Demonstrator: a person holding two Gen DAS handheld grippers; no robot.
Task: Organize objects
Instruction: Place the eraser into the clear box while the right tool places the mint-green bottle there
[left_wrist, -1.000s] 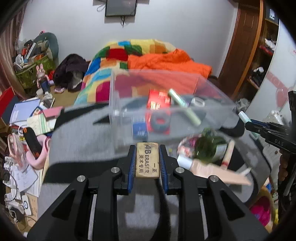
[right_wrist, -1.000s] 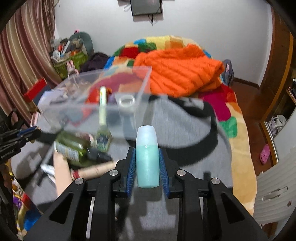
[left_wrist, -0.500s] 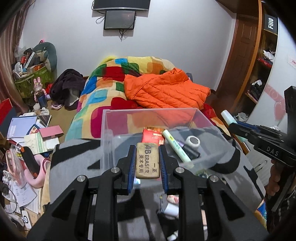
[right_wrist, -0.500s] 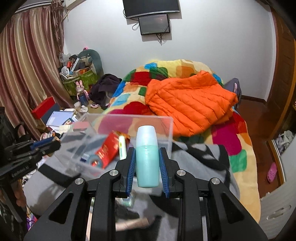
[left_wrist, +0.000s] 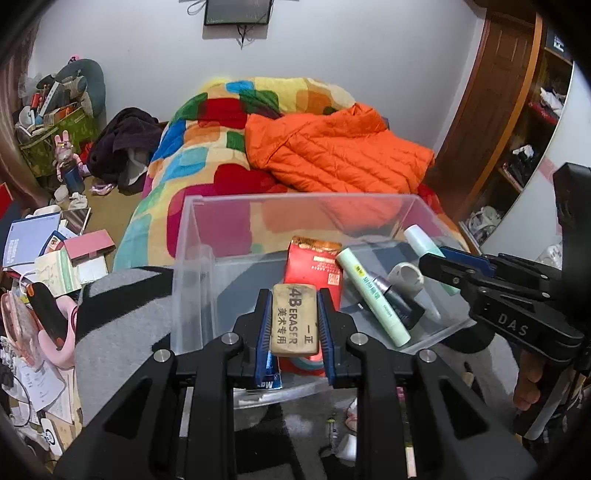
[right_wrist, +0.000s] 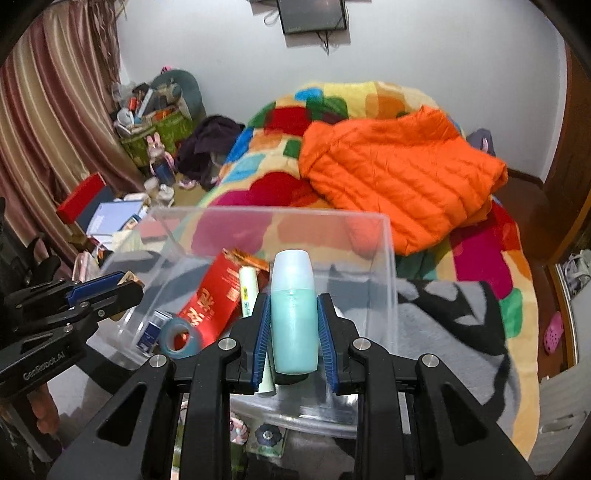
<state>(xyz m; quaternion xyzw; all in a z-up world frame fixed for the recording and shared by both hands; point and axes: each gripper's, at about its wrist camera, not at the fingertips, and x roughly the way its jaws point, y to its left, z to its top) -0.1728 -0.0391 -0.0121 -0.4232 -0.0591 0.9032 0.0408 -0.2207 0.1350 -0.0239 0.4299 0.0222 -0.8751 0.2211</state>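
My left gripper (left_wrist: 294, 319) is shut on a tan 4B eraser (left_wrist: 294, 317), held over the near edge of a clear plastic box (left_wrist: 192, 236). My right gripper (right_wrist: 294, 325) is shut on a pale teal bottle (right_wrist: 294, 314), held over the same box (right_wrist: 388, 258). The box holds a red packet (left_wrist: 314, 262), a pale green tube (left_wrist: 369, 299), a white tape ring (left_wrist: 406, 275) and a blue tape roll (right_wrist: 181, 338). The right gripper and its bottle show at the right of the left wrist view (left_wrist: 428, 254). The left gripper shows at the left of the right wrist view (right_wrist: 125, 288).
The box sits on a grey and black blanket (right_wrist: 443, 332) at the foot of a bed with a colourful quilt (left_wrist: 207, 147) and an orange jacket (left_wrist: 332, 151). Books and clutter (left_wrist: 48, 254) cover the floor on the left. Small items (right_wrist: 266, 435) lie below the box's near edge.
Both grippers have risen and moved forward, from below and in front of the box to above its near edge. Each still holds its object.
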